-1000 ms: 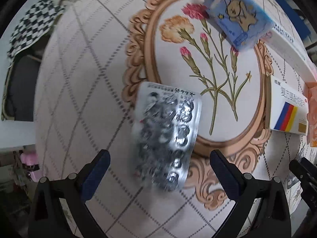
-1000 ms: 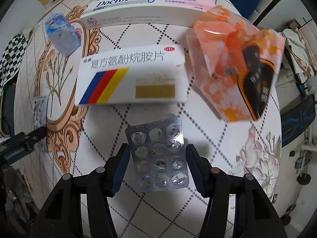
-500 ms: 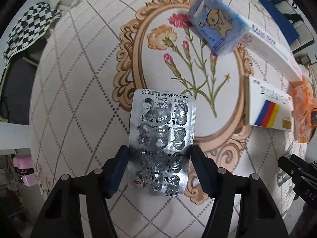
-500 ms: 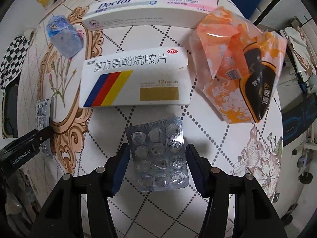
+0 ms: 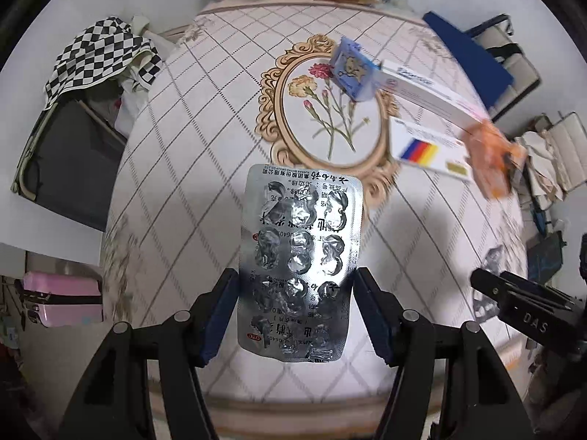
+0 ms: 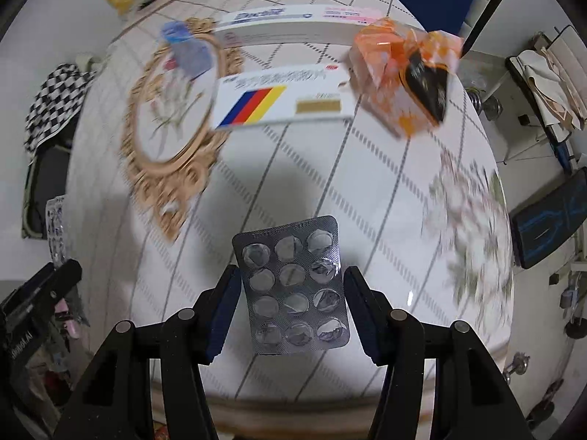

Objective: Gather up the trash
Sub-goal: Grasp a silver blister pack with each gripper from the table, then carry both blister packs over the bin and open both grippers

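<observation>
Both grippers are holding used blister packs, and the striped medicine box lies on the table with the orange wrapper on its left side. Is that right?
Not quite. The right wrist view shows the orange wrapper on the right side of the striped medicine box, not the left. The rest holds: the left gripper and right gripper each clamp a blister pack.

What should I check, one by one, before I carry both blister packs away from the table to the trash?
1. Left gripper shut on the long blister pack: ok, both pads touch its edges.
2. Right gripper shut on the short blister pack: ok.
3. Both packs lifted off the table: cannot tell for sure; the shadows below suggest it.
4. Grippers apart from each other: ok.
5. Trash bin located: not ok, none in view.
6. Trash left behind: not ok; the striped box, long white box, orange wrapper and blue packet remain.
</observation>
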A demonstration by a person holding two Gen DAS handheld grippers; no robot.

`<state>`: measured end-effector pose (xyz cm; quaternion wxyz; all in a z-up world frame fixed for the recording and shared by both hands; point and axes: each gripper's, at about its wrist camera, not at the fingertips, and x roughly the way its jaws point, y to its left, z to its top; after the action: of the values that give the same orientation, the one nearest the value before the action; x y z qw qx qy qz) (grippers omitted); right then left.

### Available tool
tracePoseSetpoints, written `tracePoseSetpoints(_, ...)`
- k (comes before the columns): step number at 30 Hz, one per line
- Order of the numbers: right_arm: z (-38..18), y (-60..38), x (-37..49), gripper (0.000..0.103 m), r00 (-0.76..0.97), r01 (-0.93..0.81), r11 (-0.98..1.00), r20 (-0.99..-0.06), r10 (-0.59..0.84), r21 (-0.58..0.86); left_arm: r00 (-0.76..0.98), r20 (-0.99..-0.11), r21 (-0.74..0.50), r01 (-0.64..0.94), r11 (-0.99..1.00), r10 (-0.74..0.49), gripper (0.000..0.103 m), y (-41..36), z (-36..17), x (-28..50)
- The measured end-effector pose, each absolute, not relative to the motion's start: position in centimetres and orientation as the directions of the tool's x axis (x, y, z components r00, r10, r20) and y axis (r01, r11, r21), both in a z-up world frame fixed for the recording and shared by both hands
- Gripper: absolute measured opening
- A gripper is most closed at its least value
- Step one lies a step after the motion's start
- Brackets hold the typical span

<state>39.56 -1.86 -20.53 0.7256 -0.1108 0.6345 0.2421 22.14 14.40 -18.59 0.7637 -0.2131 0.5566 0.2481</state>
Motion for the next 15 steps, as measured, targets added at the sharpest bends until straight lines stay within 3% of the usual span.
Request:
tracePoseSetpoints(9, -15.2, -6.7, 24.6, 0.06, 0.173, -0.478, 0.862, -0.945, 0.279, 0.167, 0.358, -0.927, -0.117, -0.557, 0.822, 0.111, 0.061, 10.4, -15.7, 10.7)
tracePoseSetpoints(15, -15.7, -11.2, 15.3, 0.06, 0.143, -0.437, 0.878, -0.949, 0.28, 0.193, 0.347, -0.936, -0.149, -0.53, 0.835, 0.054, 0.061, 7.2, -16.6, 3.7)
